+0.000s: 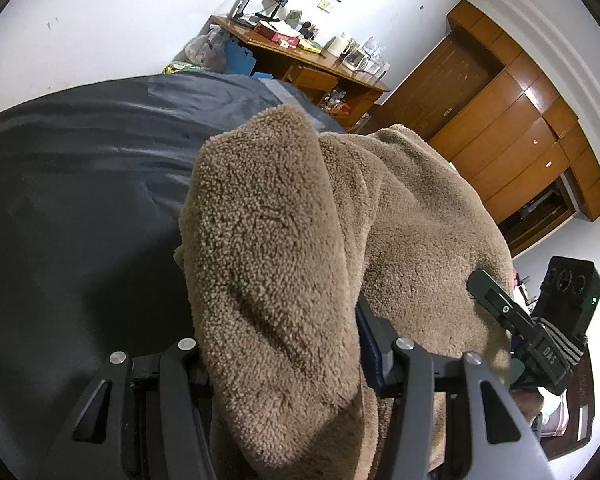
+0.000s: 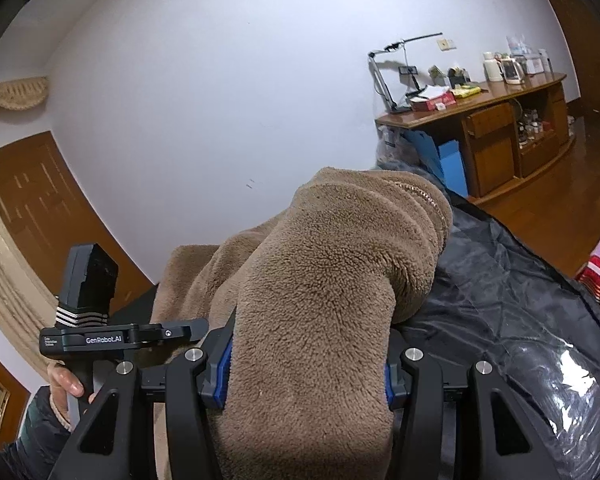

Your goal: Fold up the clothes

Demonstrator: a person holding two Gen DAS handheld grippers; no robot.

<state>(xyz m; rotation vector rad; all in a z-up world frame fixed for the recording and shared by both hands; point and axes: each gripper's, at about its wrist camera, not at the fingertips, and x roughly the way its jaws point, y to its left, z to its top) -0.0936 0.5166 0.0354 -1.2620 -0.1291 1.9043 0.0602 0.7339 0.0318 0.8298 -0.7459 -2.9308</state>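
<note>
Tongs: left tongs (image 1: 284,364) and right tongs (image 2: 306,372) each clenched on a bunched fold of the brown fleece garment (image 1: 400,220) | garment lies over the dark bed cover (image 1: 80,180) | wooden desk (image 2: 480,108) beyond the bed, against the white wall (image 2: 220,80) | wardrobe (image 1: 520,120) right of the desk

Fleece (image 1: 276,240) blocks ahead; dark sheet (image 1: 80,184) leftward clear.

Both handheld grippers are matte black, with angular linkage arms (image 1: 480,404) joined by round silver screws (image 2: 193,354) and blue-edged fingers (image 2: 223,376). One body reads "GenRobot.AI" (image 2: 103,339), banded in grey-and-white stripes (image 2: 80,316). The person wears a dark puffy sleeve (image 2: 40,424).
</note>
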